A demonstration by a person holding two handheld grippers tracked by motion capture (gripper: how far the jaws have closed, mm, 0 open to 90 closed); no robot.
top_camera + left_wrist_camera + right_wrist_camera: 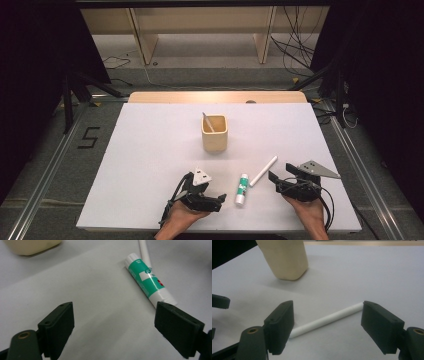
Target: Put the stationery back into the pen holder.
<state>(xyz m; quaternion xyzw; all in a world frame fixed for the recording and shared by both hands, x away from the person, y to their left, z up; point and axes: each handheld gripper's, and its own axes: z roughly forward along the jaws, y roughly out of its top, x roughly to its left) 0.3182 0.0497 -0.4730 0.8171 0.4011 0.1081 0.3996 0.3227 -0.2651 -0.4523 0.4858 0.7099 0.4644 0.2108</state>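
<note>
My left gripper is released, its jaws spread wide and holding nothing, and it lies low on the desk on the near side of the beige cup, with the glue stick just beside it. My right gripper is likewise spread and empty, its jaws framing the white stick without touching it. The glue stick and the white stick both lie flat nearer to me than the cup, close together, the white stick slanting away toward the cup's right. One thin stick already leans inside the cup, so I judge one item stowed and two left to pick up and drop in. The desk is covered by a plain white sheet, with a strip of pale wood showing beyond the cup. Farther off are a grey floor, wooden shelving legs and loose cables.
</note>
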